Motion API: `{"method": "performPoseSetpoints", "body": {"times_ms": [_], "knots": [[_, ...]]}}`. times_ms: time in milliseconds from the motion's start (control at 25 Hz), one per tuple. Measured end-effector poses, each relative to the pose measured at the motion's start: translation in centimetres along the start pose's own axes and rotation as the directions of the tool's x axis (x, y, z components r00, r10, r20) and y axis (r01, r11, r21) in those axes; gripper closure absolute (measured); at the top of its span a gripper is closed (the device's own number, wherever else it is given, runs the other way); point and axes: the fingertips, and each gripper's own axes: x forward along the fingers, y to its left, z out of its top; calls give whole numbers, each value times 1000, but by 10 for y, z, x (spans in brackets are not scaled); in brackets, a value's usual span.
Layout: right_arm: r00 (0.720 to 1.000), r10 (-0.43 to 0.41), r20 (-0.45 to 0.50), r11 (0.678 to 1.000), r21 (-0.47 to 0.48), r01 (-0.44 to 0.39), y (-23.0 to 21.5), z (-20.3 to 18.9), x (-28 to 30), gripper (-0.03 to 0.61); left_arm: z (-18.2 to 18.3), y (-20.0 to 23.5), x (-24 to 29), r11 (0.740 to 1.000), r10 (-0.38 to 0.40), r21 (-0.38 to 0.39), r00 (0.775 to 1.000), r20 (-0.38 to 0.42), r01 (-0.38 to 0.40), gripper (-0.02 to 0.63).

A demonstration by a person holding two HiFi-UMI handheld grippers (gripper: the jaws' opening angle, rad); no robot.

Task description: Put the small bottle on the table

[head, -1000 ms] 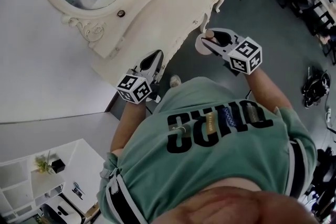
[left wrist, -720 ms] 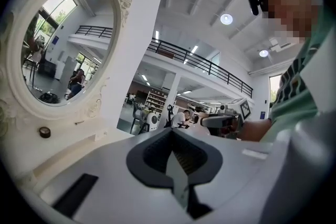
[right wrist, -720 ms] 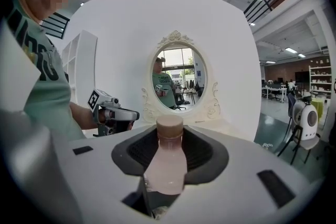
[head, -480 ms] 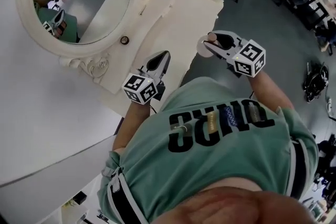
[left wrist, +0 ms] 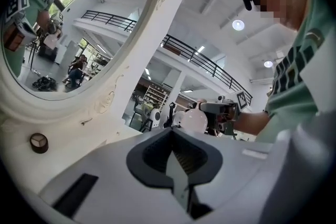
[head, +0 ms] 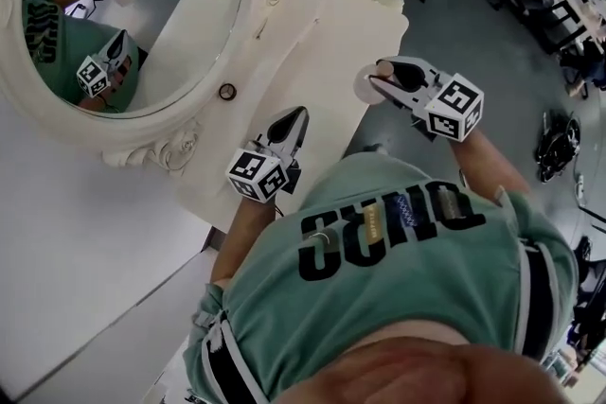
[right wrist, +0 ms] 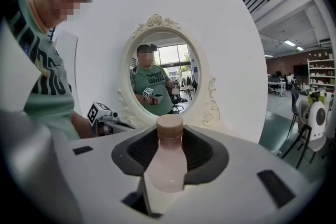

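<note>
Head view: right gripper [head: 381, 79] extended forward, carrying the small bottle [head: 365, 87] in the air by the cream carved table [head: 312, 33] edge; left gripper [head: 297, 116] over the tabletop
Left gripper view: jaws pressed together, empty
Right gripper view: ribbed dark pads pinch the frosted round-shouldered bottle, tan cap up

Pale, tan-capped small bottle [right wrist: 167, 165] gripped in right claw [right wrist: 170, 147] beside table [head: 312, 61].

Pale pink small bottle [right wrist: 167, 168], tan cap [right wrist: 170, 126], cream table [head: 312, 61].

Head view steeply down, gripper views close along jaws, all share mirror [head: 142, 14]
</note>
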Motion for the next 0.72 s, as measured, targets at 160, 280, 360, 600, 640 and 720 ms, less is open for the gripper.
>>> {"method": "performPoseSetpoints", "body": {"times_ms": [160,280,360,600,640,720], "knots": [[999,45,-1,999,-5,-45,-19,4,15,446,-4,10,3,998,64,-17,998,-3,-64,604],[996,90,3,996,-13,-90,-42,12,17,446,2,14,16,992,121,-25,993,0,-121,604],[992,124,5,992,-17,-123,-62,14,17,446,6,15,30,985,168,-28,986,12,-167,604],[974,227,-11,972,-58,-227,-130,18,17,446,21,20,87,950,311,-22,949,55,-310,604],[970,241,-15,968,-69,-241,-141,19,17,446,24,21,98,945,328,-17,943,61,-328,604],[963,268,-26,959,-91,-269,-158,21,19,446,32,24,117,933,359,-7,930,75,-360,604]]}}
